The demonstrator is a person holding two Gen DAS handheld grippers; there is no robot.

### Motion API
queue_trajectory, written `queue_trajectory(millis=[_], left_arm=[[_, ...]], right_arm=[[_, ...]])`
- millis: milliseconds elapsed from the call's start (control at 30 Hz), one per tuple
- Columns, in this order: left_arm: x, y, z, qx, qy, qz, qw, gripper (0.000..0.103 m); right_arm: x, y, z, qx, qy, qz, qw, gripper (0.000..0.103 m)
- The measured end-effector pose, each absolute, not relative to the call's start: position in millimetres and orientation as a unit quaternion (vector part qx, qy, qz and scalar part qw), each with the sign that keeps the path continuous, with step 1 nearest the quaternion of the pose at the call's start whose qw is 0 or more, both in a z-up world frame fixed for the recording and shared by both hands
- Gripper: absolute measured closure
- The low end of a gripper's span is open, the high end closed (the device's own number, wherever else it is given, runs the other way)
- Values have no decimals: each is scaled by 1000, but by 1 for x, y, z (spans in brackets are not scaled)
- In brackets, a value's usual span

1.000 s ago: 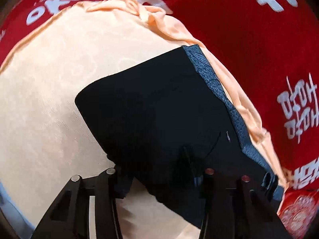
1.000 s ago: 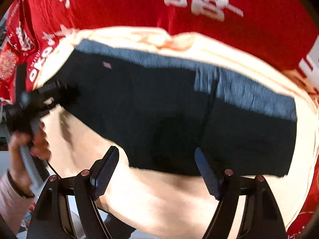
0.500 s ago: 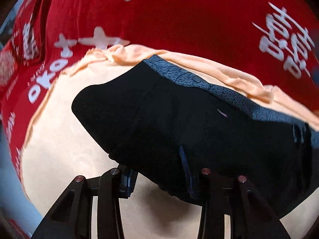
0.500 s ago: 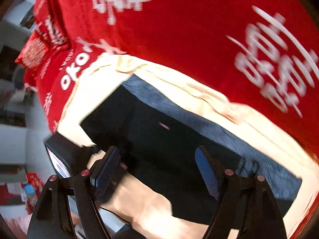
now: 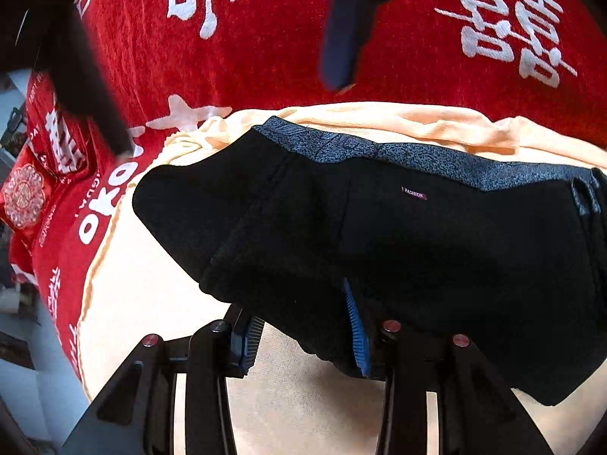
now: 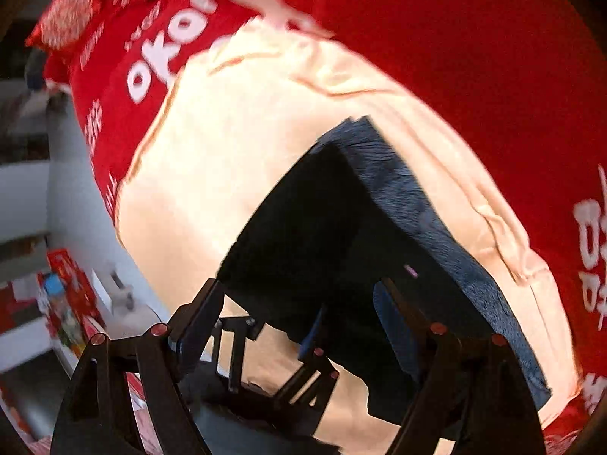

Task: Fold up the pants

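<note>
The left gripper (image 5: 303, 326) has its two ribbed blue pads (image 5: 356, 326) clamped on the near edge of the black pants (image 5: 417, 250), a fold of dark cloth bunched between them. The right gripper (image 6: 299, 303) stands with its jaws wide and nothing pinched — the pants lie beyond its tips, and the left gripper's frame shows low between its fingers. In the left wrist view the right gripper's blurred fingers cross the far top of the picture.

The pants are folded into a compact dark slab, with the speckled grey waistband (image 5: 398, 151) along the far edge and a small label (image 5: 414, 193) just near of it. They rest on a peach cloth (image 5: 159, 295) — this lies on a red blanket (image 5: 265, 38) with white characters. Off to the left, past the blanket's edge, blurred shelves (image 6: 22, 204) show.
</note>
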State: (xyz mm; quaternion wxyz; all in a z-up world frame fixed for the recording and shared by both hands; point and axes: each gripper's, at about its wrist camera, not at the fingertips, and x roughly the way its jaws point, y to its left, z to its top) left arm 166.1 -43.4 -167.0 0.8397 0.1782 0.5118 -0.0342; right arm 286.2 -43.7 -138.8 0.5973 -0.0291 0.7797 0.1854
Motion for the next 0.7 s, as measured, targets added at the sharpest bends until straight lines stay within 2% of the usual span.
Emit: queue_trajectory(millis=[367, 400, 433, 467, 533, 700], left_arm=[[158, -55, -165, 185, 509, -23, 840, 62], [157, -54, -165, 182, 511, -22, 840, 62], [155, -54, -166, 180, 513, -23, 839, 62], [156, -52, -166, 175, 519, -27, 836, 62], [153, -51, -162, 171, 519, -34, 837, 62], [143, -65, -132, 167, 498, -55, 849, 62]], right_arm=[[286, 7, -207, -123, 830, 169, 516, 20], [283, 7, -212, -130, 837, 169, 505, 35], [280, 6, -215, -131, 843, 171, 492, 66], [278, 4, -214, -119, 848, 174, 486, 73], [276, -2, -204, -113, 840, 179, 499, 78], [263, -41, -160, -50, 808, 203, 552, 79]])
